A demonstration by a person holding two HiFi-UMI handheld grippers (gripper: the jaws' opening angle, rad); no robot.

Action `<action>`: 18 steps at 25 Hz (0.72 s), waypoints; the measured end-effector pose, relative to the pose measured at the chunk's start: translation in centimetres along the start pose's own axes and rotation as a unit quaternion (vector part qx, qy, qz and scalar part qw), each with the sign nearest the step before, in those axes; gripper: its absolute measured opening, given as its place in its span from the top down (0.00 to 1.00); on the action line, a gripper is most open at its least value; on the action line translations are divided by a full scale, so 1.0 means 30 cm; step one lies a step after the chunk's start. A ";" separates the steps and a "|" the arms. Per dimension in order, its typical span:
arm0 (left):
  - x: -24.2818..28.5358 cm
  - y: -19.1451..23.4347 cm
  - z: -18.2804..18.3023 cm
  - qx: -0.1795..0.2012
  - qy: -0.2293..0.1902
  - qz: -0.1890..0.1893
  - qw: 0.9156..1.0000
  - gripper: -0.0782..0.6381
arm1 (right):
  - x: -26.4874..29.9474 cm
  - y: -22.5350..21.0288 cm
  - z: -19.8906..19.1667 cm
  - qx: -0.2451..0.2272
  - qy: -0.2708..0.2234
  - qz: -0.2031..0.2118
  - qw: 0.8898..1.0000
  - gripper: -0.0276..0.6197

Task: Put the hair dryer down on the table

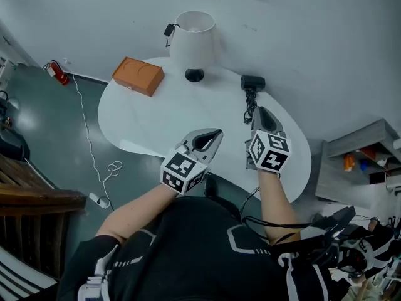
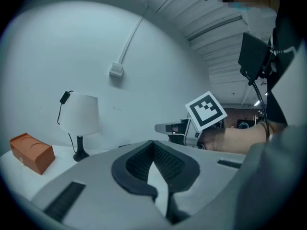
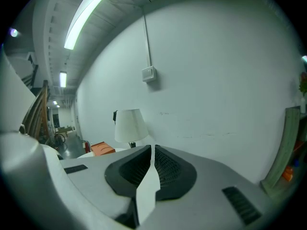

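Observation:
A black hair dryer (image 1: 252, 82) lies on the white oval table (image 1: 147, 127) near its far right edge, its cord (image 1: 249, 107) trailing toward me. My right gripper (image 1: 259, 114) hovers just short of it, beside the cord, with its jaws shut and nothing between them (image 3: 152, 148). My left gripper (image 1: 212, 138) hangs over the table's near edge, left of the right one, jaws together and empty (image 2: 153, 145). The left gripper view catches the right gripper (image 2: 178, 127) and its marker cube (image 2: 206, 110). Neither gripper view shows the hair dryer.
A white table lamp (image 1: 194, 39) stands at the table's back, an orange box (image 1: 138, 75) at its back left. On the floor to the left are a red fire extinguisher (image 1: 55, 72) and a white cable (image 1: 94, 162). A grey shelf (image 1: 360, 152) stands at right.

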State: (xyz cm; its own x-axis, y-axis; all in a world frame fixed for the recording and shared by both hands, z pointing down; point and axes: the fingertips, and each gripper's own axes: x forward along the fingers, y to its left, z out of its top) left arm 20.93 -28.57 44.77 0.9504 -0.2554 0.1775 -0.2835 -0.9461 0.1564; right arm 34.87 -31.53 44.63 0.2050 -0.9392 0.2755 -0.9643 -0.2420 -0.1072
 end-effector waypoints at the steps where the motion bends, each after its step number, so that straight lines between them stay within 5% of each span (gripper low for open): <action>1: 0.000 0.001 0.008 0.004 -0.001 0.001 1.000 0.88 | -0.015 0.002 0.007 -0.002 -0.005 -0.001 1.000 0.89; 18: -0.020 0.012 0.102 0.028 -0.022 0.004 0.999 0.88 | -0.156 0.084 0.065 -0.008 -0.033 0.004 0.999 0.90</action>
State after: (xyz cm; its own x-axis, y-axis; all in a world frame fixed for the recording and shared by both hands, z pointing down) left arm 20.64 -29.36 41.75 0.9530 -0.2705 0.1363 -0.2850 -0.9532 0.1007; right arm 31.82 -28.23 41.22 0.2079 -0.9552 0.2104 -0.9683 -0.2314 -0.0938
